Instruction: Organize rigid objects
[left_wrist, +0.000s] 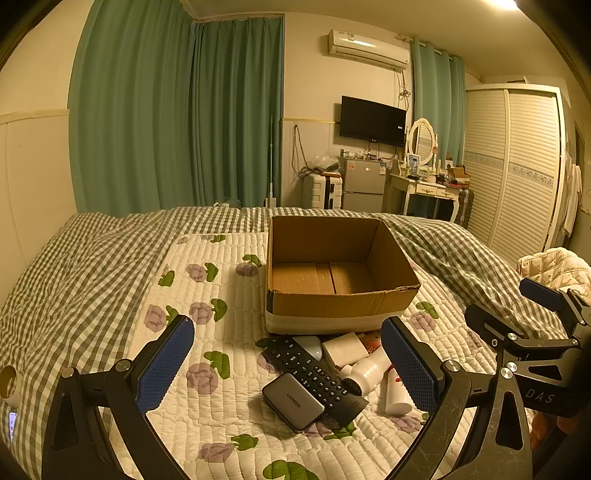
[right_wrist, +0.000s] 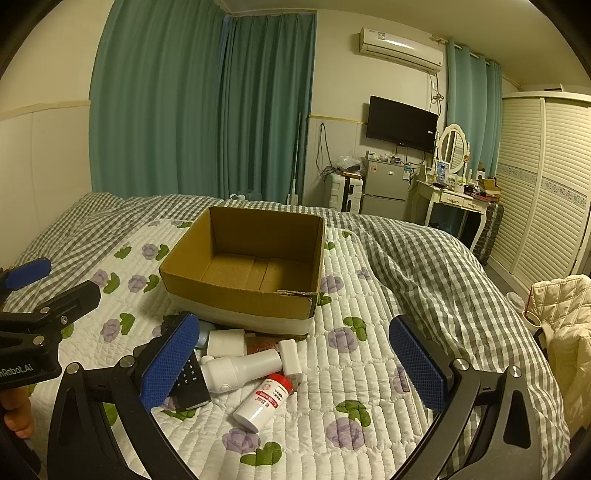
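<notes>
Left wrist view: left gripper (left_wrist: 288, 365) wide open, nothing held, hanging above a small heap of things just in front of the cardboard box (left_wrist: 332, 291). The box is open-topped and looks empty; all places below are relative to it.

The key relation: the grey UGREEN charger (left_wrist: 291, 404) lies in front of the box, nearest the left gripper and roughly between its blue pads, long axis slanting away from the box's front wall toward its right side. It rests on or against the black remote (left_wrist: 314, 376), whose long axis runs diagonally from the box's front edge out toward the camera. My guess is the left one takes the charger first.

Right wrist view: right gripper (right_wrist: 293, 367) also spread wide, empty. The red-capped white bottle (right_wrist: 264, 402) lies on its side in front of the box, cap end toward the box, nearer this gripper. The white handheld device (right_wrist: 240, 367) lies crosswise, parallel with the box's front wall.

Hard to read: the remote is mostly hidden behind the left pad in the right view; a white block (right_wrist: 226, 342) and a pale blue item touching the box front cannot be identified; something reddish under the pile is mostly covered.
</notes>
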